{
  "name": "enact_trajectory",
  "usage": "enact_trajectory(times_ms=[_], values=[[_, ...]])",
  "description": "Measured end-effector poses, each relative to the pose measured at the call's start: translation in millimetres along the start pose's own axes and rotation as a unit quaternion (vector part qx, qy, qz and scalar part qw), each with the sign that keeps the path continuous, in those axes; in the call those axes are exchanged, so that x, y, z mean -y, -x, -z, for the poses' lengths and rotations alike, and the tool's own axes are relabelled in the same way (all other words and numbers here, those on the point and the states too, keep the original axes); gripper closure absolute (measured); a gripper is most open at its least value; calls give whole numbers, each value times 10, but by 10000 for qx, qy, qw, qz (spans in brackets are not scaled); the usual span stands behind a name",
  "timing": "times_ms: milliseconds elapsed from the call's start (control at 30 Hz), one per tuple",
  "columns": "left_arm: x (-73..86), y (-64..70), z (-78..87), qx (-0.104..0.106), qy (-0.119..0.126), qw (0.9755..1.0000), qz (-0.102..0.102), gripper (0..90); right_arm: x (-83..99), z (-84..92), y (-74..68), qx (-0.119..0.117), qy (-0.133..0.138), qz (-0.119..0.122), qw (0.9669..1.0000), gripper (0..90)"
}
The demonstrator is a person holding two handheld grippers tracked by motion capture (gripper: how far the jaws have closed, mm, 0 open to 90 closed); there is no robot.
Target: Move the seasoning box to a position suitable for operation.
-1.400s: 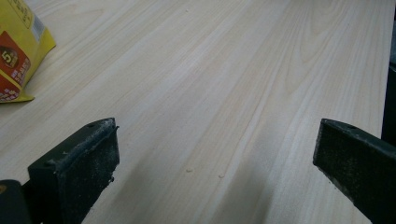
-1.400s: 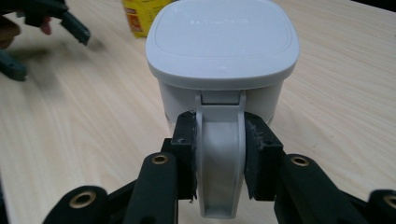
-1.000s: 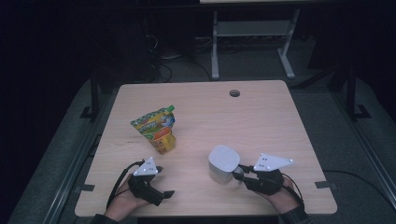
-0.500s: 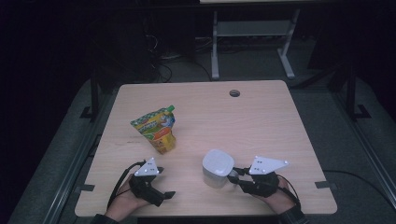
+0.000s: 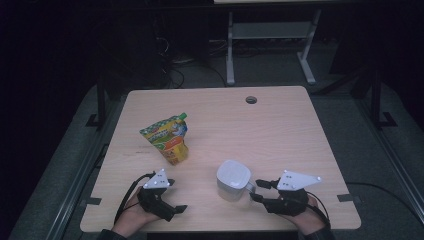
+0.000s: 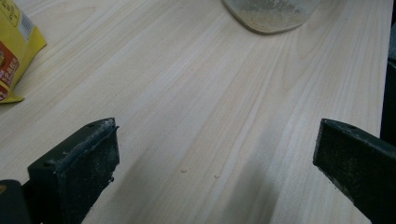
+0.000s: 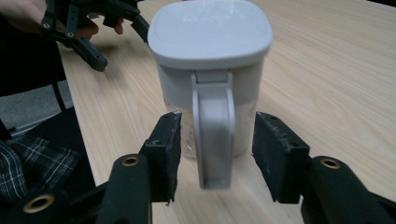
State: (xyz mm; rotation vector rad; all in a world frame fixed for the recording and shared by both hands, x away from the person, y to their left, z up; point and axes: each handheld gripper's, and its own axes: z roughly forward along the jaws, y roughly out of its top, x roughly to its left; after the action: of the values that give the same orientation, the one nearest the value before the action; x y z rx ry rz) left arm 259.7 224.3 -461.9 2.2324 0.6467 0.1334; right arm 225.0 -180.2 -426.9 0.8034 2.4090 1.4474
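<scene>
I am holding my right gripper point(image 5: 254, 190) level at the near right of the table point(image 5: 280, 130), its jaws pointing at the white lidded container point(image 5: 233, 179) just ahead of it. In the right gripper view the jaws are standing apart on either side of the container's handle point(image 7: 213, 135), with a visible gap between each pad and the handle; neither pad is pressing on it. These jaws have just been opening, and the handle is sitting between them, unclamped. The container is standing upright on the table, lid on, with a pale granular fill showing through its lower wall.

I am holding my left gripper point(image 5: 176, 207) at the near left of the table, well apart from the container. In the left gripper view its jaws are standing wide apart with only bare tabletop between them. The base of the container point(image 6: 271, 16) is lying ahead of these jaws and slightly to their right. A yellow snack pouch point(image 5: 167, 138) is standing ahead of the left gripper and to its left, clear of both jaws.
</scene>
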Motion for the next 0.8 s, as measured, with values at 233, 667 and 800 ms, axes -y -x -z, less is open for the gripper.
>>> enact_trajectory(times_ms=[233,667,800], values=[[-3,9,1,-2,-16,10000,-6,0,157,129,-26,101,-45,-186,9998,548],[-3,15,-26,40,-28,10000,5,0,214,32,-199,-292,-346,43,9990,897],[-4,18,-34,67,-22,10000,7,0,186,-78,-206,-355,-379,47,9986,896]])
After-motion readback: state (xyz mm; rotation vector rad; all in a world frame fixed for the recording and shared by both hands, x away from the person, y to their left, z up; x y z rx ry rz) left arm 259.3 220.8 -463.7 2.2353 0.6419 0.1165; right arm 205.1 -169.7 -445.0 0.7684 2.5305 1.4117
